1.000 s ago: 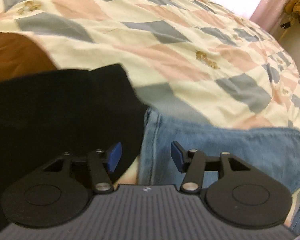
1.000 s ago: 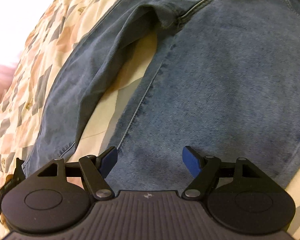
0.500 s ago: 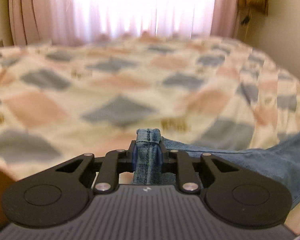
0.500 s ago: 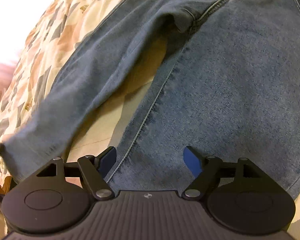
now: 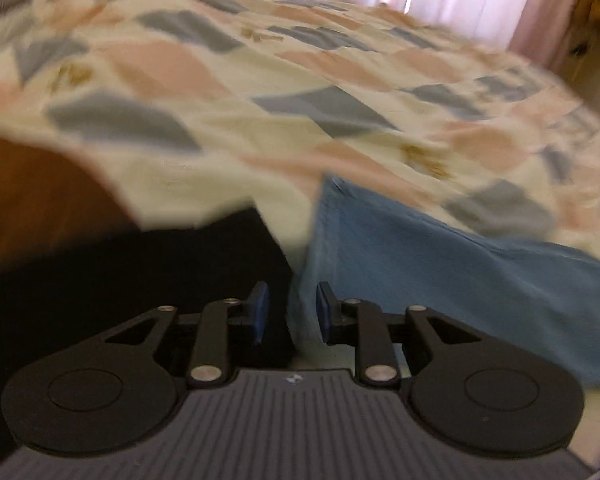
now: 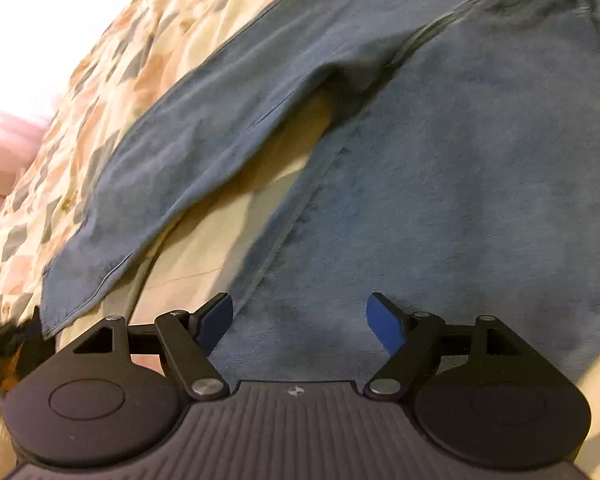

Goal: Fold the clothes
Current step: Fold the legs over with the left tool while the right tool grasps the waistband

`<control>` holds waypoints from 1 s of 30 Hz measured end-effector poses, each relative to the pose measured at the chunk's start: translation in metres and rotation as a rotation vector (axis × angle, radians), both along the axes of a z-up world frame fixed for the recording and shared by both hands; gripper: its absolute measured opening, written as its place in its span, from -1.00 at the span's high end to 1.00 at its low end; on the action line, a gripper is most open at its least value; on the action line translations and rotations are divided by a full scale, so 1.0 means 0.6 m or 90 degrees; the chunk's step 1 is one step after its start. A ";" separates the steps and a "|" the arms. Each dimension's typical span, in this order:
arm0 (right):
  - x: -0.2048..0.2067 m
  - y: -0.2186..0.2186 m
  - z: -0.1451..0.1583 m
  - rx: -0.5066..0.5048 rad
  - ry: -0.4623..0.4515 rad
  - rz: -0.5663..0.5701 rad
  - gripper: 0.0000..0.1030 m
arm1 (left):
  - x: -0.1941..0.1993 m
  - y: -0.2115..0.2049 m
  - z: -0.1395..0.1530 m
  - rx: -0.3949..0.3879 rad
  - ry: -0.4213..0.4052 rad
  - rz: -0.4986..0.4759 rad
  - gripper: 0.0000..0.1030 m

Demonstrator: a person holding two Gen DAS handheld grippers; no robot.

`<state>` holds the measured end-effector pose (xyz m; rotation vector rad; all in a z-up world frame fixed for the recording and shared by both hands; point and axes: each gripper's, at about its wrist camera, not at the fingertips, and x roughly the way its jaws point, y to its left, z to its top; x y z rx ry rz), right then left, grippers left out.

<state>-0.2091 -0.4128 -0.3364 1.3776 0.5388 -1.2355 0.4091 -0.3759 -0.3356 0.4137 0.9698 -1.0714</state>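
item: pair of blue denim jeans (image 6: 440, 200), spread flat on the patchwork bedspread (image 5: 260, 128) in cream, pink and grey, legs parted. handling, by estimate: soft but heavy, drapes and drags, not fragile; best taken at the stitched hem or waistband, where the cloth is thickest.
left gripper (image 5: 292, 312): jaws have just been closing, now narrowly apart; the denim edge runs between them, but blur hides whether it is pinched.
right gripper (image 6: 300, 320): spread wide over one leg, empty.
black garment (image 5: 140, 272): on the bedspread beside the hem.
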 end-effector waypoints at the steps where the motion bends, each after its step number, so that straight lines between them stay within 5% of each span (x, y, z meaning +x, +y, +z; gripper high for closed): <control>1: -0.011 0.005 0.011 -0.003 0.010 -0.018 -0.47 | -0.013 0.035 0.012 0.005 0.021 0.004 0.57; 9: -0.138 0.065 0.052 -0.053 0.075 -0.112 -0.47 | -0.165 0.344 0.010 0.145 0.189 0.086 0.27; 15: -0.210 0.068 0.034 -0.068 0.095 -0.126 -0.47 | -0.272 0.503 -0.037 0.150 0.315 0.220 -0.12; 21: -0.339 0.077 0.028 -0.086 0.103 -0.130 -0.47 | -0.314 0.572 -0.091 0.065 0.325 0.382 -0.22; 30: -0.540 0.036 -0.036 -0.127 0.027 -0.266 -0.47 | -0.316 0.609 -0.137 -0.101 0.362 0.565 -0.20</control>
